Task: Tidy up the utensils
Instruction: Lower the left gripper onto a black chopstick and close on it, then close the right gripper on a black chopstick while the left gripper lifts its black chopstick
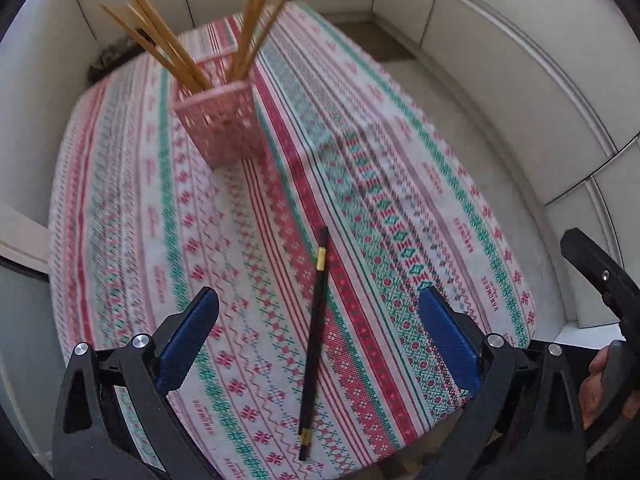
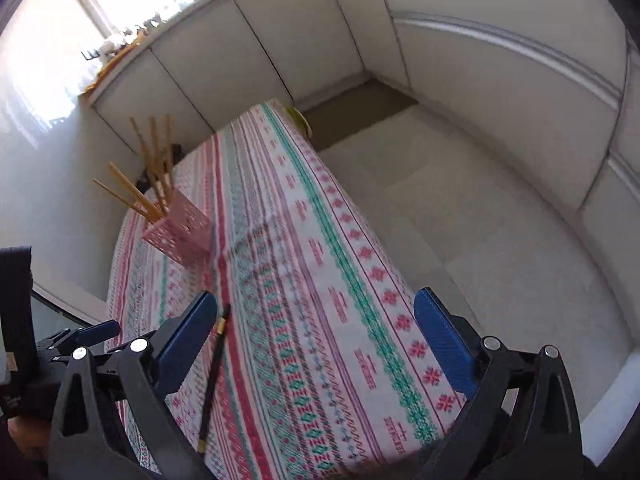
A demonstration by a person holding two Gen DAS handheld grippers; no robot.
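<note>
A black chopstick [image 1: 315, 340] lay flat on the patterned tablecloth [image 1: 400, 208] that covered the worktop, gold bands near both ends, well short of the pink perforated holder [image 1: 222, 124] and on the near side of it. That holder stood upright further back on the cloth, with a bundle of light wooden chopsticks [image 1: 172, 48] fanned out of its top, leaning in several directions.

The left gripper [image 1: 318, 320] hung above the black chopstick with its jaws spread wide; the stick ran between the blue pads [image 1: 188, 340], touching neither, nothing clamped. From the right wrist view, the right gripper [image 2: 316, 320] also had its jaws wide apart and empty, over the cloth to the right of the black chopstick [image 2: 214, 376], which lay just beside its left pad [image 2: 184, 344]. The pink holder [image 2: 180, 236] sat beyond the stick, toward the far left of the cloth.

The left gripper's blue tip [image 2: 96, 330] showed at the left edge there. White cabinet panels [image 2: 280, 40] stood behind the worktop, pale floor [image 2: 500, 240] to its right.
</note>
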